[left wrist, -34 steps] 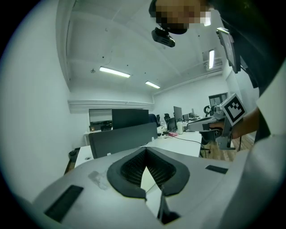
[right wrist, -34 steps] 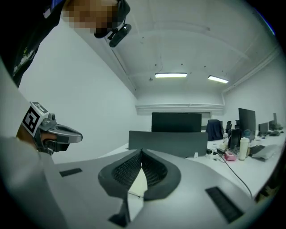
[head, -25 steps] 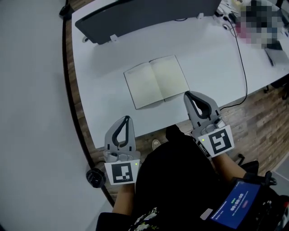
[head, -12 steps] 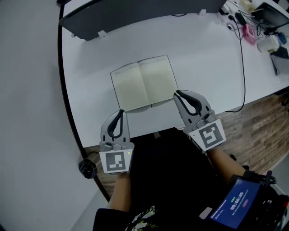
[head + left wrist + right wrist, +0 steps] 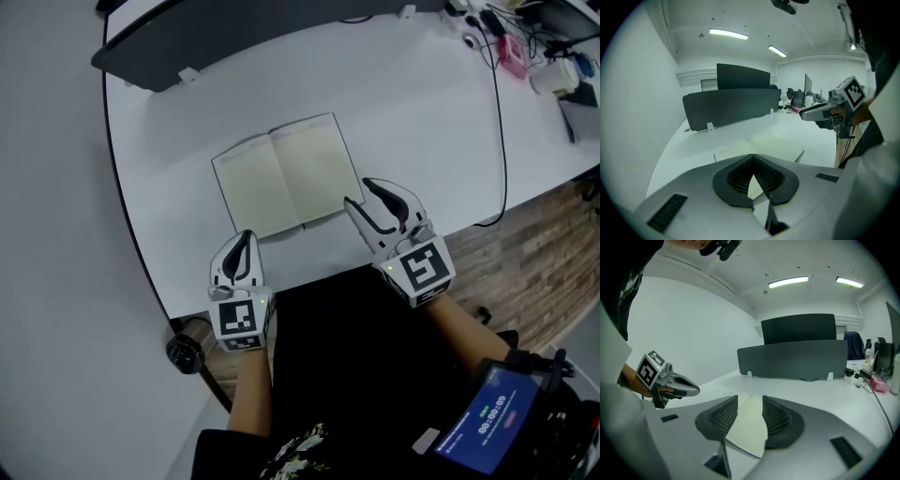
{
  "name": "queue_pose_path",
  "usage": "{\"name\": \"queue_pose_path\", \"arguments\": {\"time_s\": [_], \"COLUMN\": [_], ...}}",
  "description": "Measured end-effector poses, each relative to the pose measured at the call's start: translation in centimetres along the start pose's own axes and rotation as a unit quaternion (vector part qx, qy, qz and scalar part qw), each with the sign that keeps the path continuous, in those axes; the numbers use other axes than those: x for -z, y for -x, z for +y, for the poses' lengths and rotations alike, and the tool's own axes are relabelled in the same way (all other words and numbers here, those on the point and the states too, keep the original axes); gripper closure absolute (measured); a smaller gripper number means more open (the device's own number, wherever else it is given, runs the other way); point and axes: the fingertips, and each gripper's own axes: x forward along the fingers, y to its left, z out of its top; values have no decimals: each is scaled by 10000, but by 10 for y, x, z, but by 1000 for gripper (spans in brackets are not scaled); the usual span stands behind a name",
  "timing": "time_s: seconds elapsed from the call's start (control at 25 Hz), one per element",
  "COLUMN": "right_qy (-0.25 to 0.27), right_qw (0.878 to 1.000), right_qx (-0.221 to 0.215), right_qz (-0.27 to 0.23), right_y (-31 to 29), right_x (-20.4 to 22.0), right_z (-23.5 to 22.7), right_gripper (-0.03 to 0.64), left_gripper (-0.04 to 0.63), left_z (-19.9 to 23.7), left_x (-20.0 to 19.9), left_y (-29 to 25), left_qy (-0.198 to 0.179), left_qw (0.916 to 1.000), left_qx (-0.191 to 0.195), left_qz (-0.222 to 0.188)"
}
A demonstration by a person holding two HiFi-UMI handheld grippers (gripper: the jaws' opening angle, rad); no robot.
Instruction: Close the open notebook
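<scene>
Notebook lies open and flat on the white desk. Its 2 cream pages face up and its spine runs away from you. It sits close to the desk's front edge, well apart from the dark divider panel and the black cable.

Your right gripper has its jaws apart; they have just been opening, and nothing is clamped between them. Its own view shows the right page's near corner in the gap beyond the pads. The head view puts the tips just beside that page's outer edge, though you cannot tell from here whether they touch it. That placement reads as preparation: jaws spread to take the right cover at its free edge, the spot with the most leverage for swinging it over the spine.

Your left gripper has its tips together on nothing. It hangs near the notebook's front left corner, apart from it, probably ready to steady the left half.

Closing has not begun. Catch the cover too, not just 1 loose page, or only a leaf will turn.
</scene>
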Motion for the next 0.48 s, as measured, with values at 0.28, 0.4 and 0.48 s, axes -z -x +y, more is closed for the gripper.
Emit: {"name": "queue_pose_path", "arguments": {"time_s": [0.28, 0.4, 0.48], "right_qy": [-108, -36, 4], "right_qw": [9976, 9957, 9946], "right_qx": [-38, -47, -19], "right_qz": [681, 928, 1040], "right_y": [-24, -36, -45], "right_x": [32, 47, 54], "right_z": [-3, 1, -1], "right_gripper": [402, 402, 402], "left_gripper": [589, 589, 589], "left_z": [6, 11, 13], "left_x": [36, 55, 63], "left_y": [-20, -28, -34], "left_qy": [116, 305, 306], "left_qw": [9979, 9951, 9934], "left_qx": [112, 245, 305], "left_qz": [629, 907, 1060]}}
